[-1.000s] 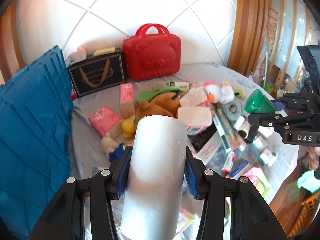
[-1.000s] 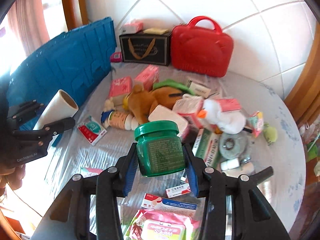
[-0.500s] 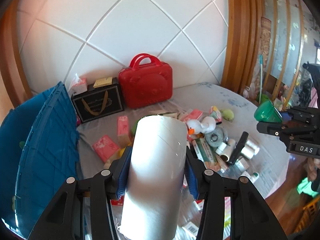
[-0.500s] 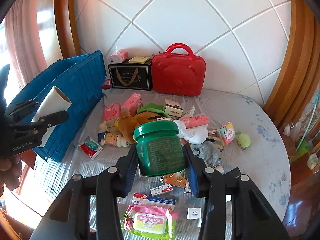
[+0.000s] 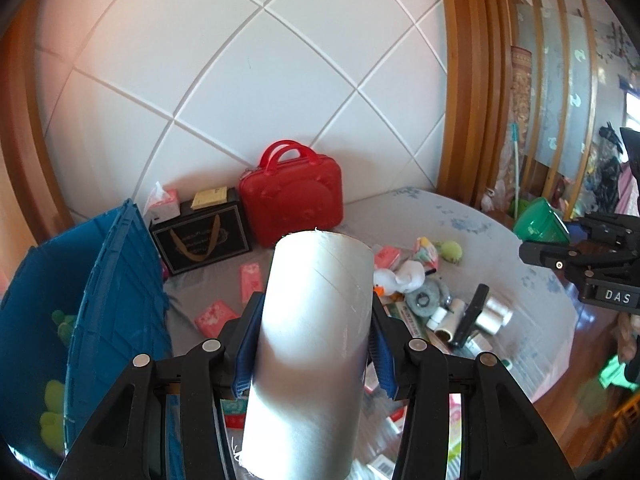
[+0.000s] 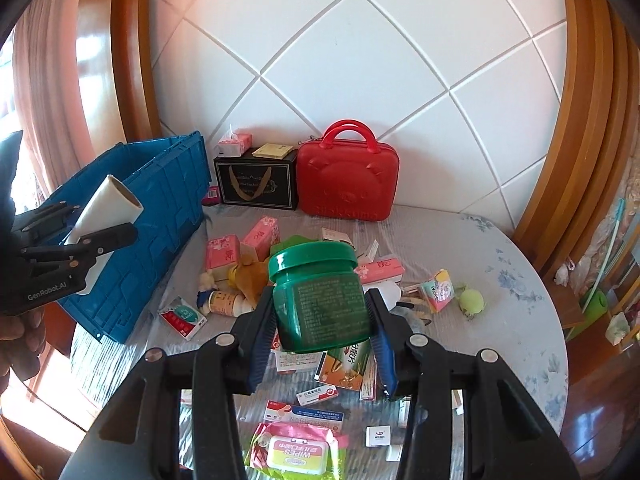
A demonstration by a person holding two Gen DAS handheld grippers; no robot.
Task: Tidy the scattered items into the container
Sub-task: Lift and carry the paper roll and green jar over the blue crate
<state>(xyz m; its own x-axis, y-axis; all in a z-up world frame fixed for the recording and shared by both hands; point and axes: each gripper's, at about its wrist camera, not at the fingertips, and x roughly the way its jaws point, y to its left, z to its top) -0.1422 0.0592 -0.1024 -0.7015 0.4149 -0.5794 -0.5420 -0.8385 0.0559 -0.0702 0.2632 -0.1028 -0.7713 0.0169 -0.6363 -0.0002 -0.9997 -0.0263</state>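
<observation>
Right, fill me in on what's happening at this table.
A person is tidying with handheld tongs. The left tongs grip a white cardboard-cored roll, the right tongs a green plastic jar, both lifted above the cluttered round table. The blue plastic crate sits at the left.

Both wrist views above shared table [image 6: 460, 240]
</observation>
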